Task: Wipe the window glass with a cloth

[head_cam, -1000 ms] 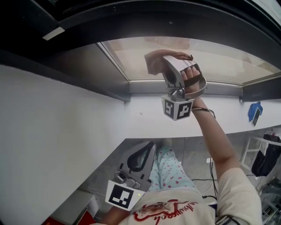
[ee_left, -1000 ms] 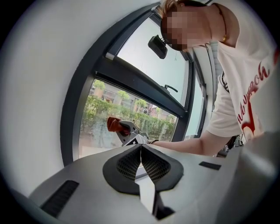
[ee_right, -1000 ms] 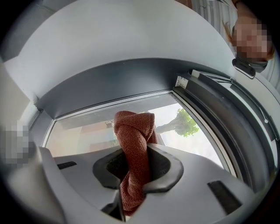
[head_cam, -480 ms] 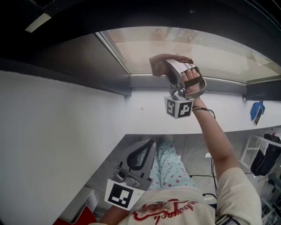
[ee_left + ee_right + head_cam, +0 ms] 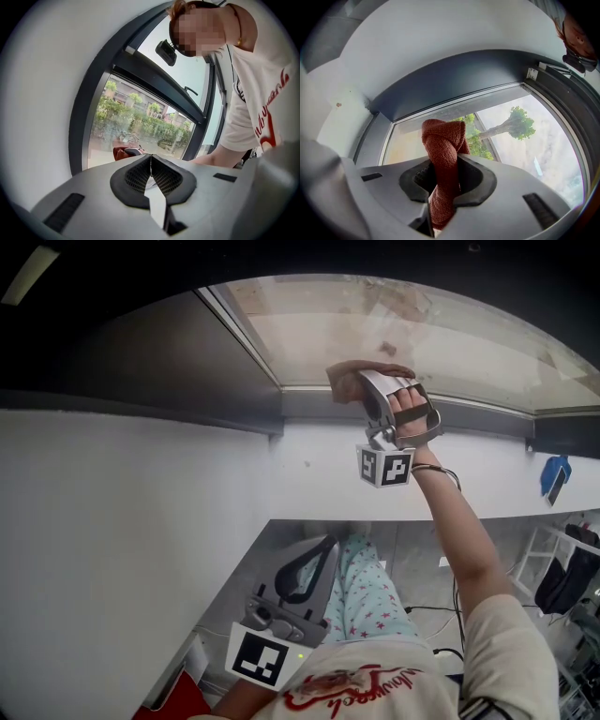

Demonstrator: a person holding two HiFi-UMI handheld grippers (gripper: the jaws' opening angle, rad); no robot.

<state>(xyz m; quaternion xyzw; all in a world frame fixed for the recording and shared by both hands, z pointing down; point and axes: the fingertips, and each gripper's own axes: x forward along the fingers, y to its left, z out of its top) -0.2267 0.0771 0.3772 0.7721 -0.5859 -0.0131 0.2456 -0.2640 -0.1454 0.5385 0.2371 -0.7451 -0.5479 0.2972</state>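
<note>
Cloth (image 5: 443, 140), rust-red and twisted into a thick roll, clamped between the jaws of the right gripper (image 5: 445, 183). Jaws parted only by the cloth's thickness, bunched end sticking out past the tips. Gripper gripped in the right hand (image 5: 410, 411), arm stretched up and away. Cloth up at the near edge of the window glass (image 5: 441, 334), left of the pane's middle, just beyond the grey frame (image 5: 309, 404). Right at the pane, but actual contact too unclear to tell. Far beyond the glass, a tree (image 5: 518, 124) and a green hedge (image 5: 154, 124). Left gripper (image 5: 319, 554) low and near, beside the white wall (image 5: 141, 521), well apart from the window. Jaws closed tip to tip, nothing between them.
</note>
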